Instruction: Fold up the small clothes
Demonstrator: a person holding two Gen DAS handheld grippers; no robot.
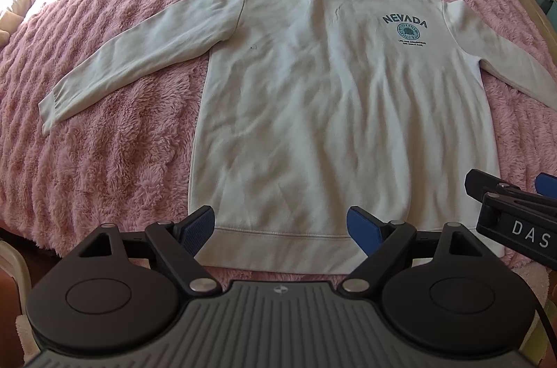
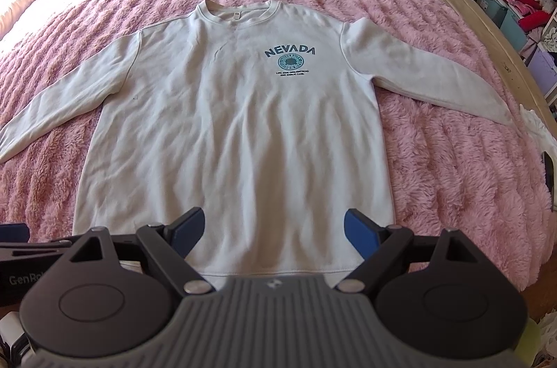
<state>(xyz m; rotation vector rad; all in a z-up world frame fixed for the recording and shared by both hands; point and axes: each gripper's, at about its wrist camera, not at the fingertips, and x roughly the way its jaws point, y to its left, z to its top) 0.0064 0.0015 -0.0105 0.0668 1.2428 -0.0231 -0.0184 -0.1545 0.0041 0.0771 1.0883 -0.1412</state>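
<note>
The off-white long-sleeved cotton sweatshirt with a teal "NEVADA" chest print (image 1: 313, 110) lies face up and fully spread on the fluffy pink ribbed bedspread (image 1: 104, 159), collar far, ribbed hem near.

Left to right: the left sleeve (image 1: 132, 55) extends out to the left, angled toward the near side, its cuff flat on the bedspread. The body panel sits smooth with only light wrinkles. The right sleeve (image 2: 424, 72) runs out to the right, and its cuff reaches the bed's right edge, where it becomes hard to make out.

The left gripper (image 1: 280, 227) hovers at the near hem, jaws apart and holding nothing. The right gripper (image 2: 273, 229) hovers at the same hem further right, jaws likewise apart and empty. Neither visibly touches the cloth.

Assessment: no fold is present; sleeves, sides and hem all lie unfolded. The garment appears laid out and ready. In my judgement the whole folding sequence remains, namely sleeves in, sides over, and hem toward collar.
</note>
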